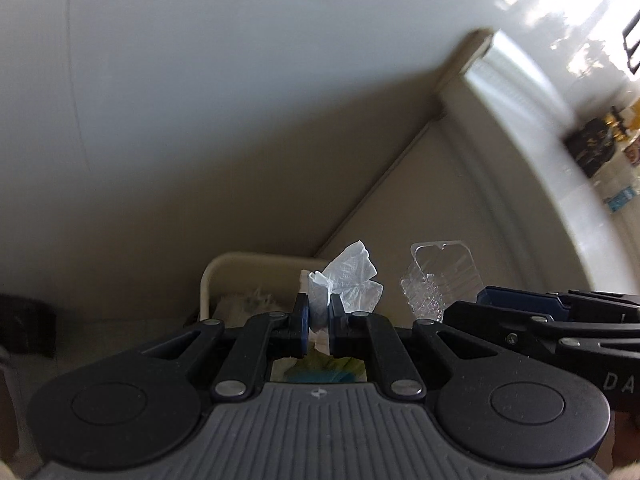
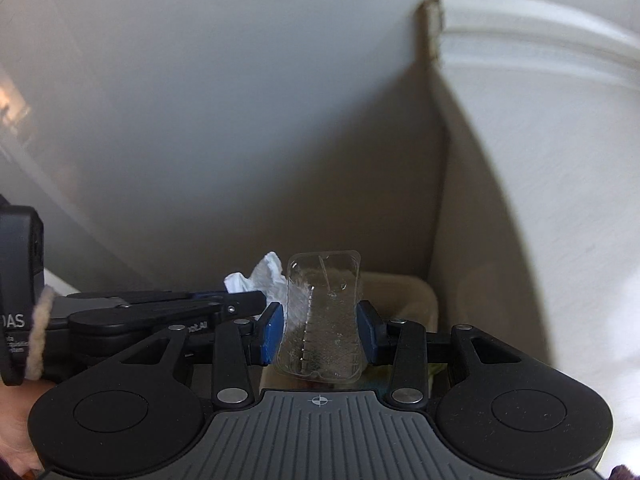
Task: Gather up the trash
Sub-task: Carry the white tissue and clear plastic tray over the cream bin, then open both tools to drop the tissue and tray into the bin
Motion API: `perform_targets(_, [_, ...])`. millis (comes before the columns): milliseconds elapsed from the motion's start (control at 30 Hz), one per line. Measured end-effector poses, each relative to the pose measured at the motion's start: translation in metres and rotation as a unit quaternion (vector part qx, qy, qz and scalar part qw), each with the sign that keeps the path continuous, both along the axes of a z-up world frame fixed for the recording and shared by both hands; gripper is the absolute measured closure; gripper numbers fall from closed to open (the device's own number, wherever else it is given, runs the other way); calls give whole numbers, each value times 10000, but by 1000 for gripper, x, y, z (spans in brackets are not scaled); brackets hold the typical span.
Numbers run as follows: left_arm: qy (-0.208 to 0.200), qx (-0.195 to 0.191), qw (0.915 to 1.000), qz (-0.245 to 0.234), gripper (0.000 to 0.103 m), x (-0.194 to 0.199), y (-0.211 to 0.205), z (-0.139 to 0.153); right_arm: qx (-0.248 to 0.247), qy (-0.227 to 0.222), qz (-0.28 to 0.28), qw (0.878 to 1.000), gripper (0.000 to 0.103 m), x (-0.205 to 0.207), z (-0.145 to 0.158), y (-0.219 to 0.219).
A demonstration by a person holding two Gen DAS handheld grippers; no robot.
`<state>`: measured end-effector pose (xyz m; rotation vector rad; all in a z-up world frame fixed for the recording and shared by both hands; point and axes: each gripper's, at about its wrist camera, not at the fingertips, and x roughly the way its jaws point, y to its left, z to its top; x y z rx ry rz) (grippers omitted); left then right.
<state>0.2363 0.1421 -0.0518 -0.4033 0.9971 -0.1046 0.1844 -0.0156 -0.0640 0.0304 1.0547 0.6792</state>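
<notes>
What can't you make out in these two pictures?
- Bin contents: left view, mostly hidden behind the left claw and its tissue.
- Bin floor: right view, blocked by the right claw and the clear plastic pack.
- Dark clutter: left view, blurred at the edge.

My left gripper (image 1: pixel 319 316), black with blue pads (image 1: pixel 305 312) and a grey ribbed body, pinches a white crumpled embossed paper tissue (image 1: pixel 352 280). My right gripper (image 2: pixel 319 330), coloured the same, clamps a clear, colourless moulded plastic blister shell (image 2: pixel 322 320). The rounded plastic waste bin (image 1: pixel 224 272) is cream.
</notes>
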Motion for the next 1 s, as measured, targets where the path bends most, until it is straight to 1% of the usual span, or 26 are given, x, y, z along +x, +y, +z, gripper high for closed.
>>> perform_targets(100, [181,3,9998,99,95,-5,1,-24,-92,85,157,9998,64,-3,-19,14])
perform_targets(200, [355,-71,9991,242,95,-10,6,-47,-224,160,299,9992,64,-3,-37,26])
perform_targets(300, [491,-175,9974,502,95,-12,10,-64,-321,253,359,9985,64,0,-54,34])
perform_targets(433, [395,-215,9949,901,95,-24,14,-80,-360,375,340,9981,64,11,-75,41])
perform_targets(500, [372,-340,9926,1103,95,-29,14,-89,-391,448,283,9978,63,16,-86,42])
perform_targets(567, [406,-461,9901,1265,95,-33,11,-99,-516,496,236,9972,63,21,-96,43])
perform_targets(600, [427,-458,9894,1310,95,-33,9,-104,-599,487,231,9967,63,24,-99,47])
perform_targets(733, [519,-212,9880,1438,95,-34,-2,-119,-961,320,336,9943,63,24,-109,55])
perform_targets(867, [660,215,9872,1439,94,-29,-8,-137,-1098,470,164,9927,62,31,-125,57])
perform_targets(967, [730,340,9867,1415,93,-27,-11,-148,-1228,532,65,9910,61,34,-135,54])
perform_targets(1000, [756,353,9863,1421,93,-26,-11,-151,-1242,542,19,9908,61,28,-135,49])
